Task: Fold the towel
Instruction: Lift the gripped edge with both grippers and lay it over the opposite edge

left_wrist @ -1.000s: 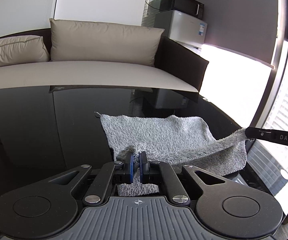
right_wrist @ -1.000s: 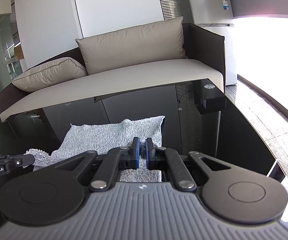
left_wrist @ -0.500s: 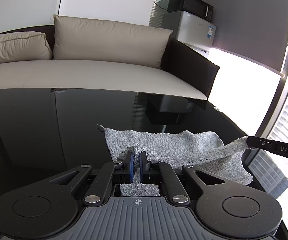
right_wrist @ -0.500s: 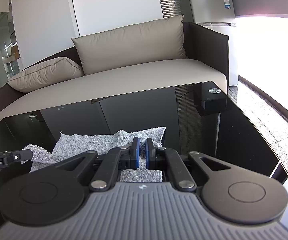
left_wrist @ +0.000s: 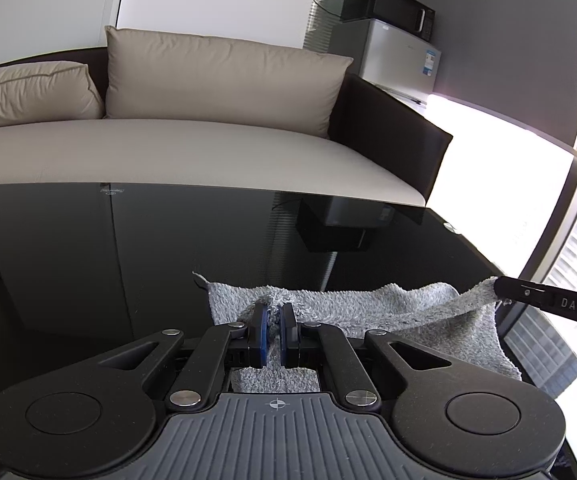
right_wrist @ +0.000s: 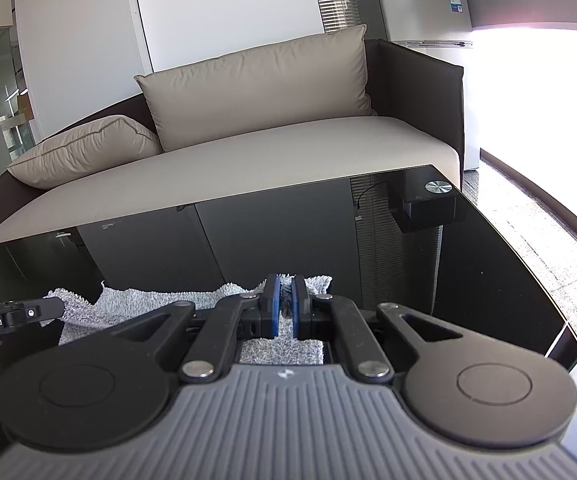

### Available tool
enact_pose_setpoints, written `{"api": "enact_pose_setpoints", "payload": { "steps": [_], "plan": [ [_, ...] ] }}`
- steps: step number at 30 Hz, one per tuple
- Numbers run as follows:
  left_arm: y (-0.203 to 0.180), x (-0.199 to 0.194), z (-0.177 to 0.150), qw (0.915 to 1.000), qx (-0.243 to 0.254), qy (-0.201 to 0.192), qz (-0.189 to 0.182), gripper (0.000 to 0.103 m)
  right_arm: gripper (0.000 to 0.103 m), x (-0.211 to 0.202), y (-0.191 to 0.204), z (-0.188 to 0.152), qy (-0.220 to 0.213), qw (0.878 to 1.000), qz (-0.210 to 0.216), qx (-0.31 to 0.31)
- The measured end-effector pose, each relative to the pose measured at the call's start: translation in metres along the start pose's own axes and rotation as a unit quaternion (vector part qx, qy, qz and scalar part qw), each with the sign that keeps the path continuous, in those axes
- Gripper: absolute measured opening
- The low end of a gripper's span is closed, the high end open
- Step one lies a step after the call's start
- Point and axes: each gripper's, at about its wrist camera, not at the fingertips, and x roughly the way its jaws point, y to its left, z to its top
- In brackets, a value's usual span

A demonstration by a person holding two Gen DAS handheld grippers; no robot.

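A grey fluffy towel (left_wrist: 368, 312) lies on the black glass table (left_wrist: 88, 260), its near edge lifted. My left gripper (left_wrist: 274, 314) is shut on the towel's near left corner. My right gripper (right_wrist: 285, 292) is shut on the near right corner of the towel (right_wrist: 160, 300). The right gripper shows at the right in the left wrist view (left_wrist: 500, 290), with the towel edge hanging from it. The left gripper shows at the left in the right wrist view (right_wrist: 58, 305). The lifted edge is held over the towel's far part.
A beige sofa (left_wrist: 192, 152) with cushions stands behind the table. A black box (right_wrist: 424, 204) sits under the glass near the far right corner. A fridge with a microwave (left_wrist: 388, 16) stands at the back right. The table's right edge (right_wrist: 528, 240) is close.
Both grippers have moved forward with the towel's near edge, carrying it over the far part. Less of the flat towel shows ahead of the fingers now.
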Motion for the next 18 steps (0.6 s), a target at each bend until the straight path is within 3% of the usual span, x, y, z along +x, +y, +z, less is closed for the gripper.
{"api": "enact_pose_setpoints", "payload": {
  "steps": [18],
  "plan": [
    [0.005,0.032,0.013,0.9999,-0.005,0.008,0.006,0.005,0.006,0.038,-0.006,0.013,0.009,1.000,-0.005,0.005]
  ]
}}
